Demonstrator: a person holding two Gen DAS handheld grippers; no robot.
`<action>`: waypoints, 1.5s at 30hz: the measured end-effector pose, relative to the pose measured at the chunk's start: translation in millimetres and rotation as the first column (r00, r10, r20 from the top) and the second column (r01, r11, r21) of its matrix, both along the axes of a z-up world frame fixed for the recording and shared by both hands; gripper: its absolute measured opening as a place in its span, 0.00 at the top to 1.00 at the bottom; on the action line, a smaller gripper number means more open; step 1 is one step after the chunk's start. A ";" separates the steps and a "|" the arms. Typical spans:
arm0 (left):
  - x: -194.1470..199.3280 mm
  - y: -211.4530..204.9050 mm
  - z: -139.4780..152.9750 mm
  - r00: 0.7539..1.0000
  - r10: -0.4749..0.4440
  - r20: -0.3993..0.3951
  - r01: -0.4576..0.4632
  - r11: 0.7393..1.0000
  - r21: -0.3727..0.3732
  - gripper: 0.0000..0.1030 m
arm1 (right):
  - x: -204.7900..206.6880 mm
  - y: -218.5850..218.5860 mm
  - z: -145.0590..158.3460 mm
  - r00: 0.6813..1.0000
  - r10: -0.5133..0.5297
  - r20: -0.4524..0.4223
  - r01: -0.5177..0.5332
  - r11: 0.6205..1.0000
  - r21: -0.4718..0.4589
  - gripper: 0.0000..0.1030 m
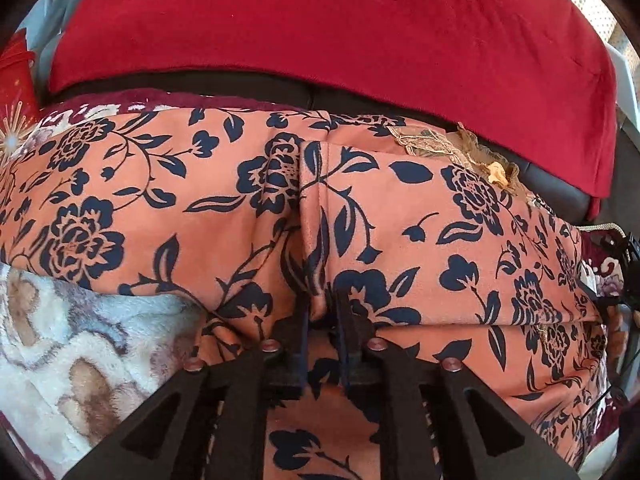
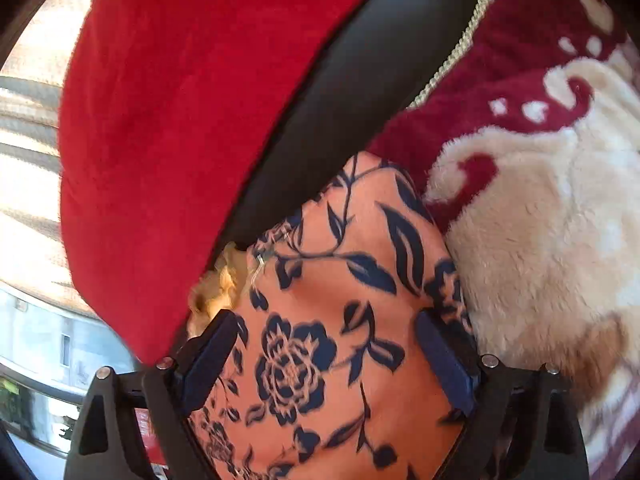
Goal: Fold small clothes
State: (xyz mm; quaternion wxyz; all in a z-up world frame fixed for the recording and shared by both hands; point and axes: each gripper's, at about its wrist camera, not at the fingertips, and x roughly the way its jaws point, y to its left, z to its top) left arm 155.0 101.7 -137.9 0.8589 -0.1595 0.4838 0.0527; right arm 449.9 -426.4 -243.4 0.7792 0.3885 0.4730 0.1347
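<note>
An orange garment with a dark blue flower print (image 1: pixel 400 208) lies spread across a plush blanket; it has a gold lace trim (image 1: pixel 472 152) at its far right edge. My left gripper (image 1: pixel 322 312) is shut on a pinched fold of the garment near its middle seam. In the right wrist view the same garment (image 2: pixel 320 300) fills the space between the two fingers of my right gripper (image 2: pixel 332 328), which stands open over the cloth. The lace trim (image 2: pixel 218 288) shows by the right gripper's left finger.
A red cushion (image 1: pixel 320 32) rests on a black leather sofa back (image 2: pixel 352 92) behind the garment. A maroon and cream plush blanket (image 2: pixel 540 200) lies to the right, and a cream and brown fleece (image 1: pixel 80 360) lies at the left.
</note>
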 end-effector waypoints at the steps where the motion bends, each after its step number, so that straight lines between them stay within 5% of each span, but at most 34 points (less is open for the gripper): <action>1: -2.6 3.4 3.7 1.000 0.000 -0.011 0.000 1.000 -0.014 0.63 | -4.2 3.0 11.9 1.000 -0.007 0.011 0.007 1.000 -0.030 0.10; 2: -5.3 12.8 9.6 1.000 -0.004 0.001 0.004 0.999 -0.042 0.50 | -14.0 8.9 29.0 0.999 -0.004 0.049 0.007 0.998 -0.063 0.10; 4: -18.5 29.3 21.1 0.997 0.013 0.074 -0.008 0.997 -0.073 0.44 | -38.3 23.7 56.5 0.985 0.054 0.162 -0.043 0.996 -0.072 0.10; 6: -38.1 41.9 33.5 0.990 0.061 0.128 -0.052 0.996 -0.070 0.27 | -61.6 42.4 68.3 0.960 0.155 0.232 -0.132 0.985 -0.112 0.08; 9: -65.3 71.8 41.9 0.977 0.133 0.167 -0.106 0.981 -0.160 0.27 | -59.3 53.2 28.1 0.980 0.191 0.065 -0.167 0.949 -0.266 0.06; 10: -72.5 83.6 43.1 0.974 0.156 0.163 -0.123 0.973 -0.193 0.27 | -57.1 49.4 14.7 0.985 0.170 0.024 -0.159 0.958 -0.237 0.08; 13: -102.1 134.5 50.5 0.942 0.266 0.204 -0.198 0.933 -0.300 0.27 | -73.8 49.2 44.2 0.985 0.121 0.120 -0.093 0.971 -0.222 0.08; 16: -136.2 204.4 50.4 0.864 0.447 0.229 -0.344 0.859 -0.379 0.26 | -104.5 63.2 62.1 0.972 0.156 0.178 -0.110 0.964 -0.241 0.08; 21: -172.9 326.7 16.3 0.652 0.748 0.121 -0.587 0.599 -0.544 0.26 | -160.0 75.3 46.3 0.965 0.216 0.151 -0.165 0.942 -0.292 0.08; 23: -177.2 359.6 3.1 0.604 0.793 0.079 -0.631 0.536 -0.561 0.27 | -177.2 75.9 41.1 0.968 0.212 0.136 -0.164 0.940 -0.298 0.08; 25: -175.7 378.0 -5.1 0.592 0.803 0.066 -0.638 0.516 -0.571 0.27 | -192.2 76.7 42.2 0.968 0.210 0.136 -0.157 0.933 -0.323 0.08; 31: -159.9 396.7 -16.8 0.599 0.798 0.072 -0.642 0.532 -0.551 0.34 | -196.9 73.5 38.6 0.973 0.192 0.127 -0.138 0.929 -0.343 0.08; 32: -157.0 399.0 -18.6 0.600 0.798 0.061 -0.658 0.536 -0.529 0.50 | -193.1 77.2 36.0 0.974 0.189 0.125 -0.136 0.929 -0.343 0.08; 33: -154.1 402.1 -21.0 0.606 0.795 0.034 -0.685 0.543 -0.485 0.79 | -193.2 77.0 33.7 0.974 0.188 0.123 -0.136 0.929 -0.344 0.08; 34: -153.8 405.8 -23.5 0.608 0.794 0.002 -0.709 0.545 -0.448 0.93 | -191.9 77.5 32.0 0.975 0.185 0.120 -0.134 0.929 -0.344 0.08; 37: -150.7 409.0 -20.5 0.619 0.785 -0.019 -0.720 0.558 -0.412 0.96 | -192.1 79.0 29.0 0.975 0.181 0.125 -0.129 0.931 -0.342 0.07; 42: -124.0 338.0 61.7 0.731 0.648 0.217 -0.620 0.762 -0.186 0.96 | -196.7 81.3 22.0 0.965 0.201 0.169 -0.125 0.918 -0.376 0.07; 45: -98.9 254.8 122.1 0.806 0.457 0.376 -0.466 0.882 -0.073 0.96 | -201.2 84.6 19.5 0.954 0.220 0.205 -0.122 0.907 -0.404 0.06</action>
